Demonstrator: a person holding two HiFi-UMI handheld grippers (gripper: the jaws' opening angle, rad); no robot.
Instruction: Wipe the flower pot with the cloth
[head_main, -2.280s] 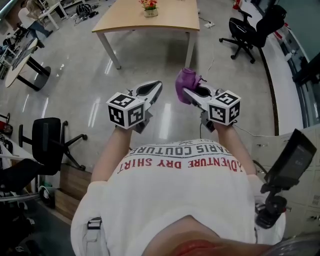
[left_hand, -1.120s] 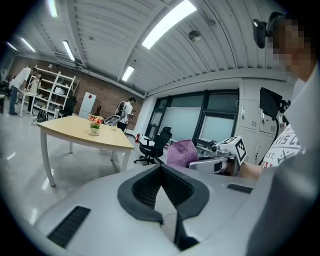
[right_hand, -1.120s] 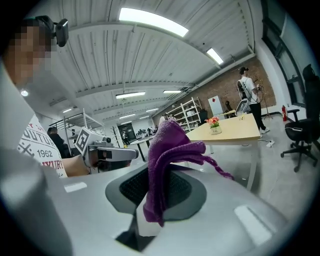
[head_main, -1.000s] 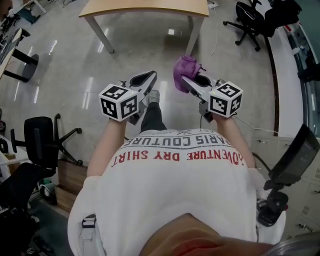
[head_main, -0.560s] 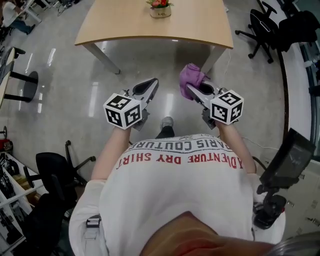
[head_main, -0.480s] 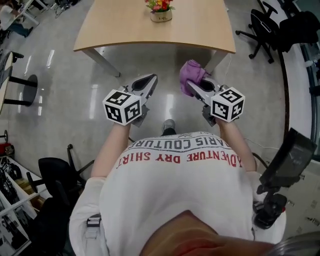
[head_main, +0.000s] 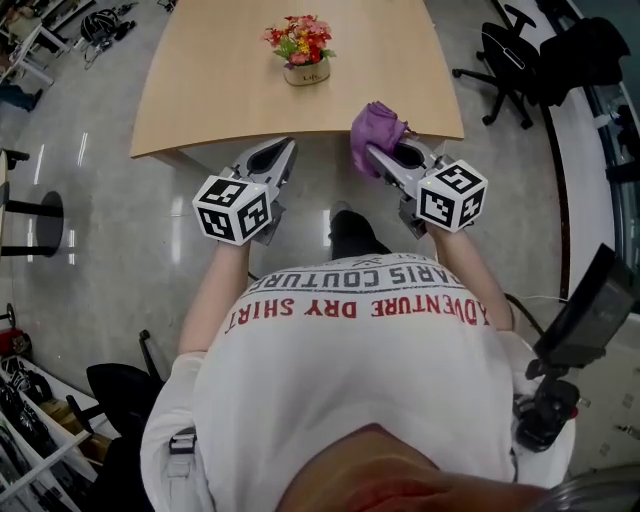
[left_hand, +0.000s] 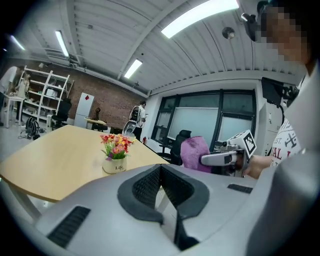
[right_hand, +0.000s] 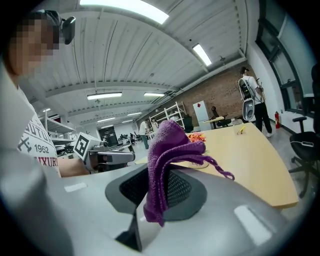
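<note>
Flower pot (head_main: 305, 72): upright on table (head_main: 190, 95), toward far side.
Purple cloth (head_main: 375, 126): pinched in closed jaws of right gripper (head_main: 372, 153), over table's near edge.
Left gripper (head_main: 285, 150): jaws together, empty, at table's near edge.

A pale wooden table (head_main: 200, 70) on light-coloured legs stands on a glossy grey floor (head_main: 90, 250) that mirrors the ceiling lights. On the table top, about midway across its width and set back from its near edge, a small cream flower pot (head_main: 305, 72) stands upright, filled with red, orange and yellow blooms. Toward the table's far end, the right gripper view shows a small yellow thing (right_hand: 241, 129) lying on the top, too small to identify. On the floor right of the table stands a black office chair (head_main: 505, 60). Left of the table, well apart from it, is a black round pedestal base (head_main: 22, 215).
</note>
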